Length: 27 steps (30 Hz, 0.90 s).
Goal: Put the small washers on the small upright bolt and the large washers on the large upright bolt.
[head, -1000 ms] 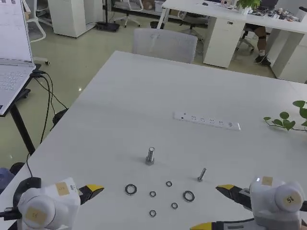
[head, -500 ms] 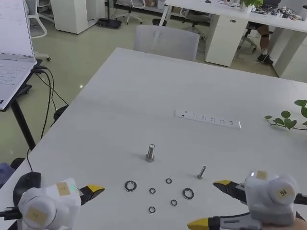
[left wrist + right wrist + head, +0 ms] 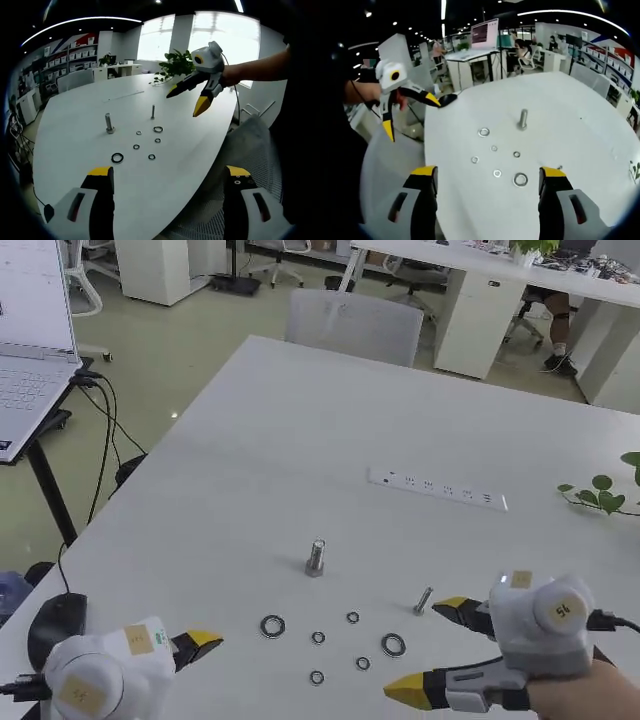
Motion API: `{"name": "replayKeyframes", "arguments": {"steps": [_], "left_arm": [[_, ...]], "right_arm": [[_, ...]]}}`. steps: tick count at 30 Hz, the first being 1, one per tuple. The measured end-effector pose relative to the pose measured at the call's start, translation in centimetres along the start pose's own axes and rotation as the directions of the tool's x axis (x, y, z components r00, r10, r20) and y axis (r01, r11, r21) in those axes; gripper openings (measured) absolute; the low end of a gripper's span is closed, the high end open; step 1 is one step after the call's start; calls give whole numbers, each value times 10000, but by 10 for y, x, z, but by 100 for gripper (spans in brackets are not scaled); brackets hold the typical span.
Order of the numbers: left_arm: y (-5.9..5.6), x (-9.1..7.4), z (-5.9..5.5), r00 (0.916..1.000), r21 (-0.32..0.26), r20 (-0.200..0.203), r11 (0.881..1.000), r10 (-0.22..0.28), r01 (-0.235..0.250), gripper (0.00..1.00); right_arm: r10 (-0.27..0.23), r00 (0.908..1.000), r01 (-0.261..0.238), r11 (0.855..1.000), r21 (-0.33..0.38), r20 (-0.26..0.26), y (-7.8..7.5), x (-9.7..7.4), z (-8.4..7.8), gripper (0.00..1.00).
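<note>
The large upright bolt (image 3: 315, 558) stands mid-table, with the small upright bolt (image 3: 423, 601) to its right. Two large washers (image 3: 272, 625) (image 3: 393, 645) and several small washers (image 3: 318, 637) lie flat in front of the bolts. My right gripper (image 3: 428, 650) hovers open and empty just right of the washers, one yellow tip close to the small bolt. My left gripper (image 3: 167, 175) is open and empty over the table's near-left edge; its yellow fingertip (image 3: 200, 639) points toward the left large washer. From the right gripper (image 3: 488, 172), the washers (image 3: 497, 173) lie between the jaws.
A white power strip (image 3: 435, 489) lies beyond the bolts. Plant leaves (image 3: 600, 498) reach in at the right edge. A grey chair (image 3: 350, 328) stands at the table's far side, and a laptop (image 3: 30, 380) sits on a stand to the left.
My right gripper has come up and leftward toward the small bolt and washers, still open. The left gripper has hardly moved. The bolts and washers lie as before.
</note>
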State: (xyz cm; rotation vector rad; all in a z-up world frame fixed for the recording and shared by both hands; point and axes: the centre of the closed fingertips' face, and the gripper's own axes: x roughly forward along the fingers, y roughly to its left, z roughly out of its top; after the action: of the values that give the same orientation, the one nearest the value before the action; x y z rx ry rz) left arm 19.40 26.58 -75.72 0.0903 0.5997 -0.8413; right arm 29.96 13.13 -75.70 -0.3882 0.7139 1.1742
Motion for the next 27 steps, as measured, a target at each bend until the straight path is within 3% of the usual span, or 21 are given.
{"name": "replayKeyframes", "arguments": {"steps": [9,19,27], "left_arm": [[0,2,-6,9998,34,-200,10000,-10,11,90],[-4,5,-10,9990,92,-389,9997,-219,223,87],[-3,5,-8,9993,152,-281,9996,-237,242,86]], "right_arm": [[302,9976,-342,9974,-635,-627,-4,15,-1,77],[510,9885,-691,9897,-1252,-1426,-7,33,-9,73],[621,9806,-930,9824,-1623,-1858,-7,43,-14,72]]}}
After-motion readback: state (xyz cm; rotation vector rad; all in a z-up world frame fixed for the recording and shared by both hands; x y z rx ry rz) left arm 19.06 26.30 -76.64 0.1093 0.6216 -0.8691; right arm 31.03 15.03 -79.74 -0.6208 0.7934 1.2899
